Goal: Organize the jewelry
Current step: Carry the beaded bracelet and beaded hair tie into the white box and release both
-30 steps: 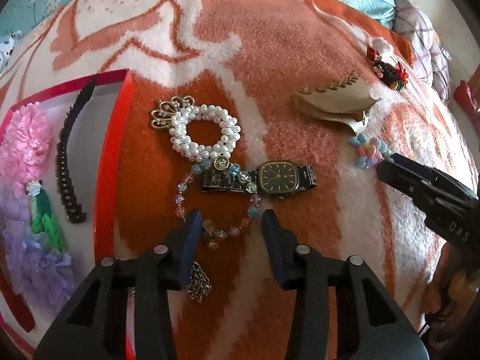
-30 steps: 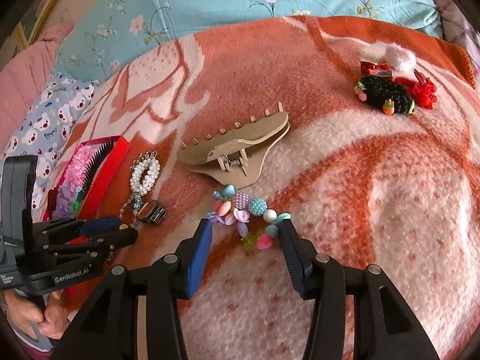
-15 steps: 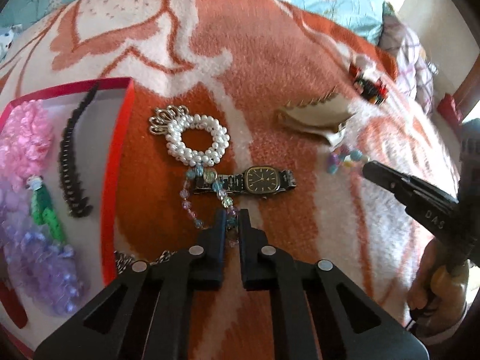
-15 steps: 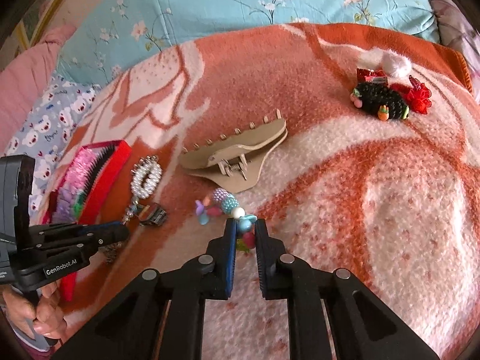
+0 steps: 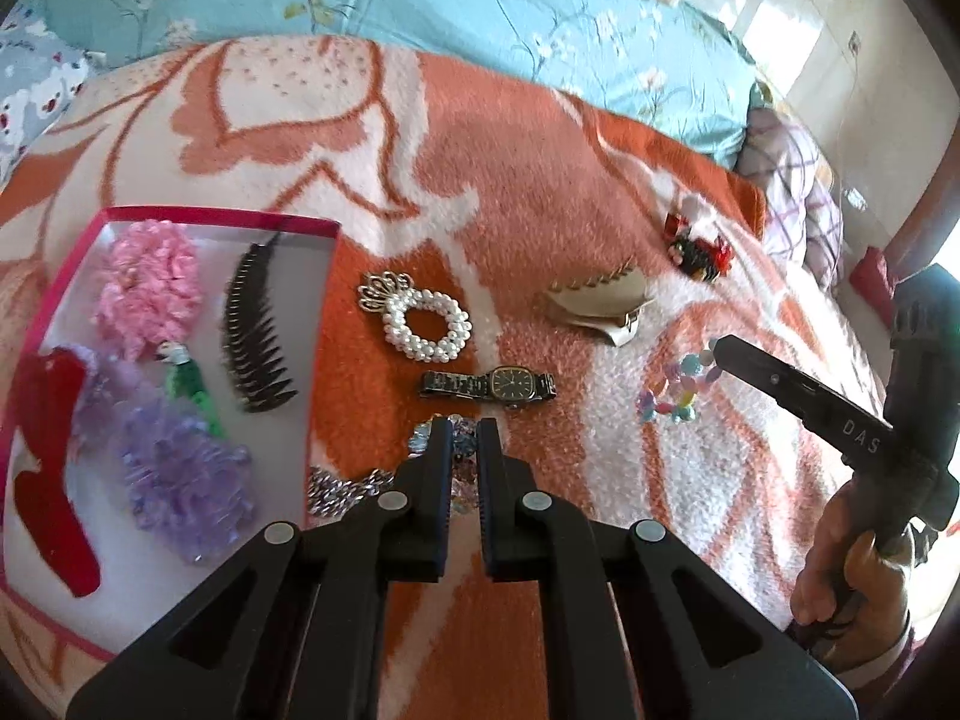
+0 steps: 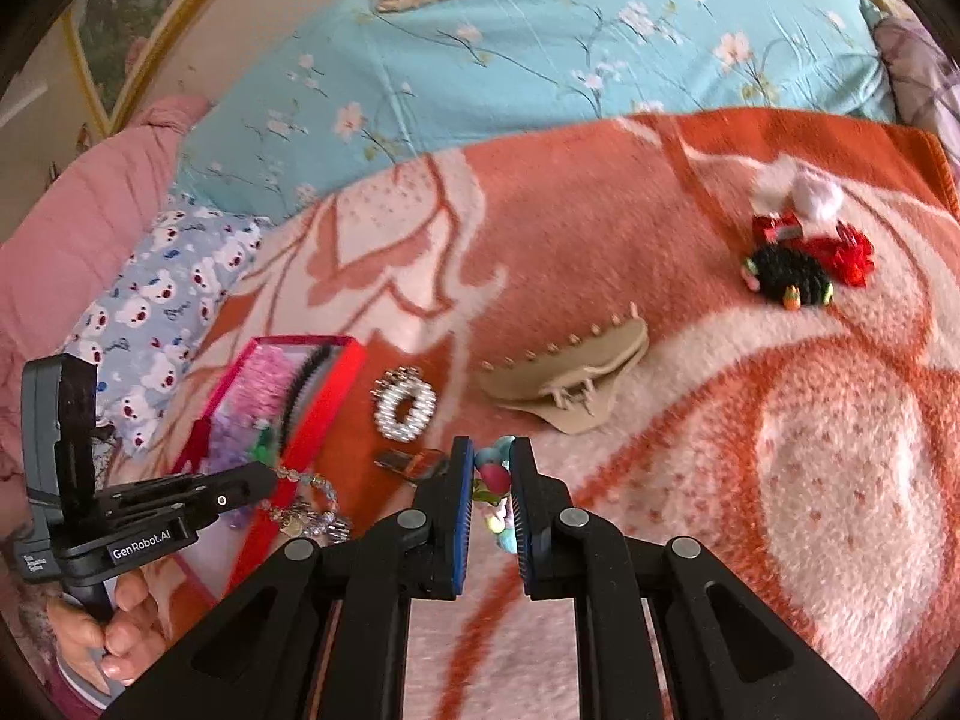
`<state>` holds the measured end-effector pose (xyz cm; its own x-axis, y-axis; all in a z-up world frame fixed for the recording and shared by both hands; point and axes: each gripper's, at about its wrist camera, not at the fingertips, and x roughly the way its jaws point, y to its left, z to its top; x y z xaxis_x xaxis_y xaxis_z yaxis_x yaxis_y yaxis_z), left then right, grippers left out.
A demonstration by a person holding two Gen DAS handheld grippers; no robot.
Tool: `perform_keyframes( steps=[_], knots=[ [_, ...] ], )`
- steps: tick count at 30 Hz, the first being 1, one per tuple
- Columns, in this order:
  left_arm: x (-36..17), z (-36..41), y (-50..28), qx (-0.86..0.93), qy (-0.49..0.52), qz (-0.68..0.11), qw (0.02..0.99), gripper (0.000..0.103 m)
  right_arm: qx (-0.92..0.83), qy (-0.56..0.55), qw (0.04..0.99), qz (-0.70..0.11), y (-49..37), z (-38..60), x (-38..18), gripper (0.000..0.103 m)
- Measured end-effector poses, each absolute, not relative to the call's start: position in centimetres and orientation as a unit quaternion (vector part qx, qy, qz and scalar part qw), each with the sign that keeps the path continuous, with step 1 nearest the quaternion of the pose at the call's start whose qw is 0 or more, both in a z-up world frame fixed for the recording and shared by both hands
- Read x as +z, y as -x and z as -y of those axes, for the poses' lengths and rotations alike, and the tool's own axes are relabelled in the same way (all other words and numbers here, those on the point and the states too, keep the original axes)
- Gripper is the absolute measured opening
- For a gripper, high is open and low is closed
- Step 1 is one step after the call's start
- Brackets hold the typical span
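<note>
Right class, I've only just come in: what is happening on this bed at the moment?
A person is sorting jewelry on an orange blanket, one gripper in each hand. The left gripper is shut on a clear bead bracelet; the right gripper is shut on a pastel bead bracelet. A red box holds hair pieces. The pearl bracelet, watch and beige claw clip lie on the blanket.

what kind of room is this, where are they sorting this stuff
Most likely a bedroom: the jewelry lies on an orange and white blanket spread over a bed, with a blue floral bedsheet behind it and a bear-print pillow at the side.
</note>
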<state>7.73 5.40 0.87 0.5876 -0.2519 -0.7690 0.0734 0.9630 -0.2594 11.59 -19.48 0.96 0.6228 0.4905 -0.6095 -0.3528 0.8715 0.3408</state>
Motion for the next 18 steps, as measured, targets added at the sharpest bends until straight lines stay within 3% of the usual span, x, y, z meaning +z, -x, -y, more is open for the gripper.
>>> perform_keyframes(
  steps=[18],
  knots=[
    [4.0, -12.2, -2.0, -0.040, 0.149, -0.396, 0.905, 0.006, 0.326, -0.085, 0.870, -0.360, -8.0, 12.4, 2.9, 0.011]
  ],
)
